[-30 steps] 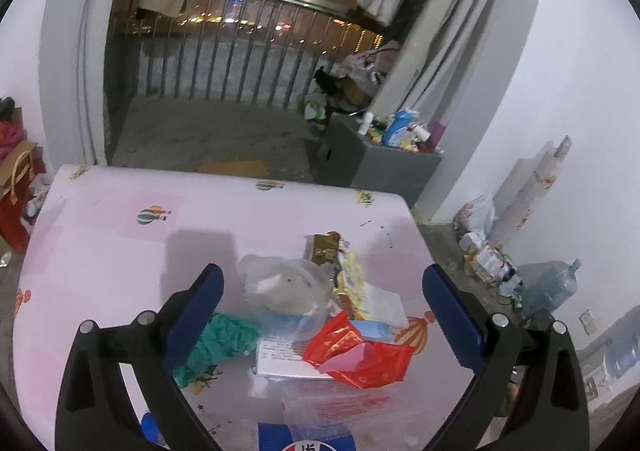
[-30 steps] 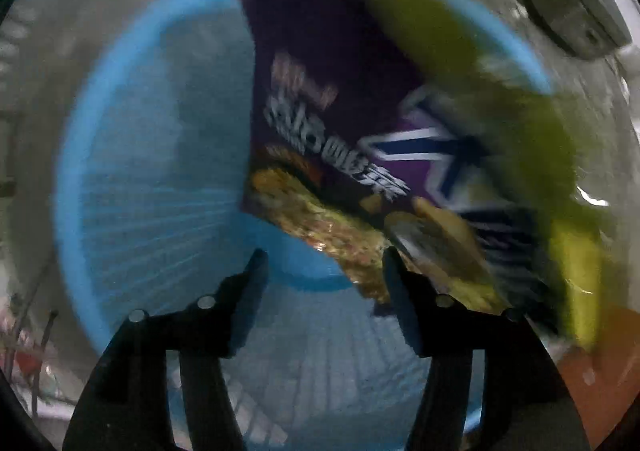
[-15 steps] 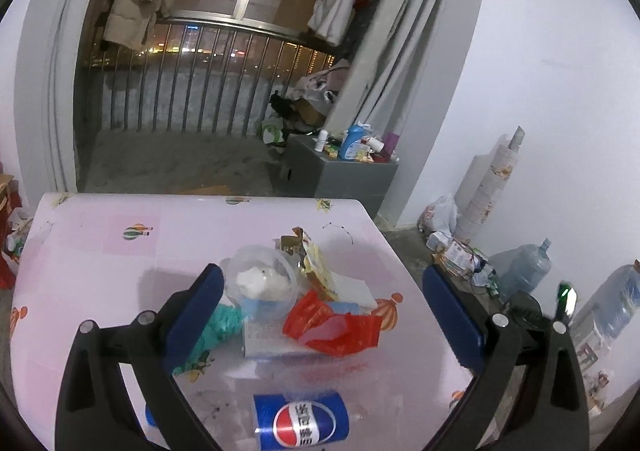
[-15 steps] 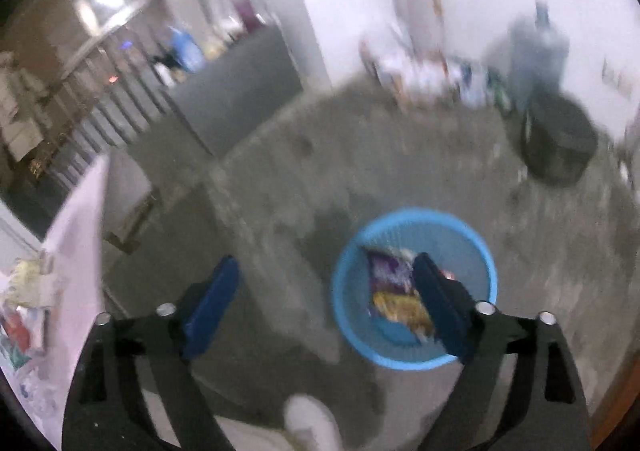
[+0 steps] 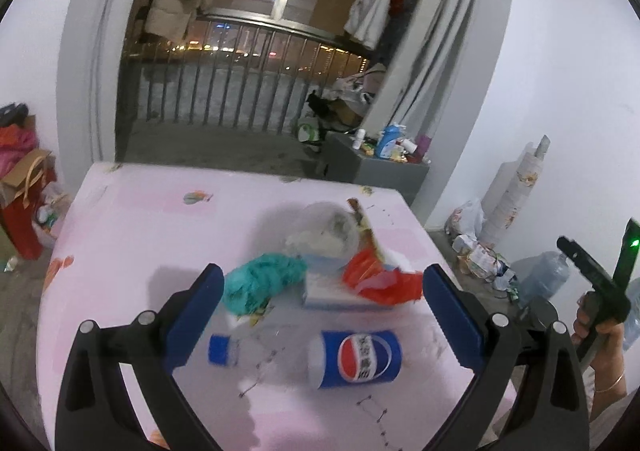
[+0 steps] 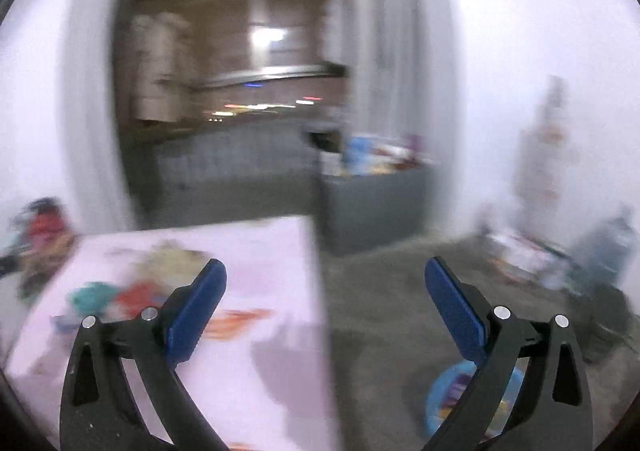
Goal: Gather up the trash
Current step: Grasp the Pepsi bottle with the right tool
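Both grippers empty with jaws spread: left gripper (image 5: 320, 307) over the pink table (image 5: 132, 227) facing the trash pile, so probably straddle the Pepsi cup (image 5: 356, 359) crosswise, then carry it to the blue basket (image 6: 436, 407) on the floor beside the right gripper (image 6: 324, 307).

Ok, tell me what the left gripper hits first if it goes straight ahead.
Probably the trash pile: the left gripper is open and points at the white box between teal wad and red wrapper. Depth is uncertain.
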